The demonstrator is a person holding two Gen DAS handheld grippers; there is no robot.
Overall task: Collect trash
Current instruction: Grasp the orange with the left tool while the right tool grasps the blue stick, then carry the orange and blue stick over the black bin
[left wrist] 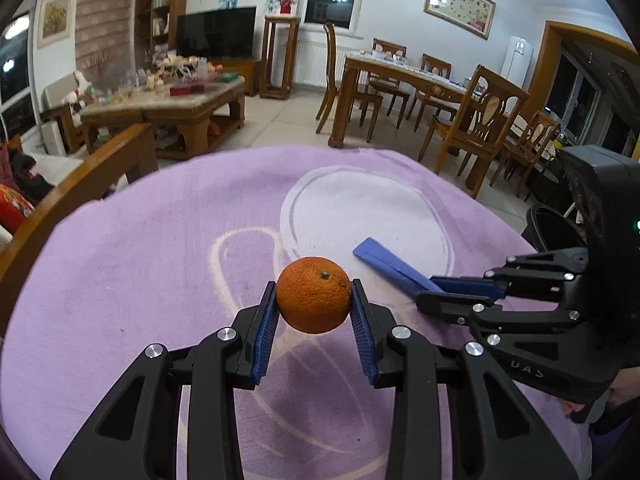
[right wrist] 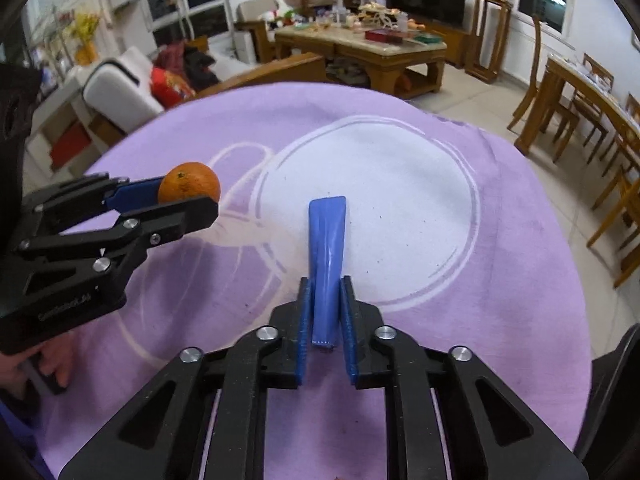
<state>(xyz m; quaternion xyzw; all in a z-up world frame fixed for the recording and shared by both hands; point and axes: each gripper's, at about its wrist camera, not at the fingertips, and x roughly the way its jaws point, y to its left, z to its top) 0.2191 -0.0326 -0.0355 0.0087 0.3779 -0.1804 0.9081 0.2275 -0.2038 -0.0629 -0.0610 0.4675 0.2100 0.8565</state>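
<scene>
My left gripper (left wrist: 314,300) is shut on an orange (left wrist: 314,295) and holds it just above the purple cloth (left wrist: 140,264). It also shows in the right wrist view (right wrist: 196,196), with the orange (right wrist: 189,182) at its tip. My right gripper (right wrist: 324,300) is shut on a flat blue wrapper (right wrist: 327,248), which sticks out forward over the cloth (right wrist: 460,248). In the left wrist view the right gripper (left wrist: 448,292) enters from the right, with the blue wrapper (left wrist: 384,262) pointing left.
A dark bin rim (left wrist: 554,230) sits off the table's right edge, also seen in the right wrist view (right wrist: 616,392). Beyond the table are a sofa arm (left wrist: 80,184), a cluttered coffee table (left wrist: 168,100) and dining chairs (left wrist: 476,120).
</scene>
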